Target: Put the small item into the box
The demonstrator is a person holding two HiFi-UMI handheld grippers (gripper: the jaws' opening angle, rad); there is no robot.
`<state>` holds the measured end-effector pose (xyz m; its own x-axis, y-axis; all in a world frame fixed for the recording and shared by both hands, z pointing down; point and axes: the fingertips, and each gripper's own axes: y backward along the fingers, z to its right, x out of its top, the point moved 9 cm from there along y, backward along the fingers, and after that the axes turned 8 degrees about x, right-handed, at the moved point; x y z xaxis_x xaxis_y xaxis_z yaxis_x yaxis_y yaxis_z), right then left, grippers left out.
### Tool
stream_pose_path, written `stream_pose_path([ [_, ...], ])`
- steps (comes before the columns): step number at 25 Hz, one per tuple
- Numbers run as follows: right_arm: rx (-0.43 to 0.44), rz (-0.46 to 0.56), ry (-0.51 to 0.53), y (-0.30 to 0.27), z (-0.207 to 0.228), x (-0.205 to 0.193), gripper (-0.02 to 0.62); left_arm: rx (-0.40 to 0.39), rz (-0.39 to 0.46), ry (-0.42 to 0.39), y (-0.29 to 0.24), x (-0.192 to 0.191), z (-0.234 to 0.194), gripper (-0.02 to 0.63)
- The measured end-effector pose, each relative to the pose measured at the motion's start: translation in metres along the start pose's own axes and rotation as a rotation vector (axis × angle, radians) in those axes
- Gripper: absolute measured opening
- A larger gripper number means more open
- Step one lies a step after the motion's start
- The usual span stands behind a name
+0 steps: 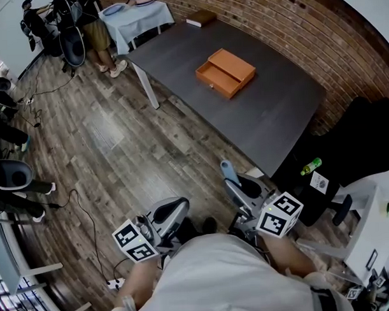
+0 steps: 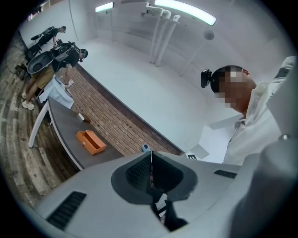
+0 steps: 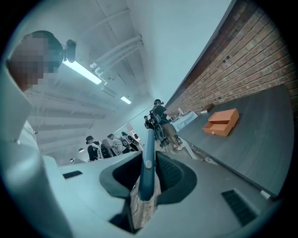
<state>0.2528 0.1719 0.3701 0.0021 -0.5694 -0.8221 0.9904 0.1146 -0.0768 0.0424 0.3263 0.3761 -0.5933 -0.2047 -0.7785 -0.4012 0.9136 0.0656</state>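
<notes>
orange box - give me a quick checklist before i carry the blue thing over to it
1. Blue item clamped in the right claw: ok.
2. Orange box standing open: ok.
3. Left claw shut with nothing in it: ok.
4. Box within reach: not ok. It sits well up the table, and both claws are short of the table's near corner.
5. Item fits inside the box: cannot tell.
</notes>
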Motion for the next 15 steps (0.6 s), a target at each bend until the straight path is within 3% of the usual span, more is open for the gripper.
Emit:
stream_pose_path([
  [6, -0.054, 0.018, 0.007, -0.032, 0.024, 0.014, 0.1, -0.036, -0.018, 0.02, -0.022, 0.025, -0.047, 0.014],
  [15, -0.154, 0.076, 0.004, -0.127, 0.05, 0.053, 0.1, -0.138, -0.1, 0.029, -0.056, 0.106, -0.138, 0.014],
])
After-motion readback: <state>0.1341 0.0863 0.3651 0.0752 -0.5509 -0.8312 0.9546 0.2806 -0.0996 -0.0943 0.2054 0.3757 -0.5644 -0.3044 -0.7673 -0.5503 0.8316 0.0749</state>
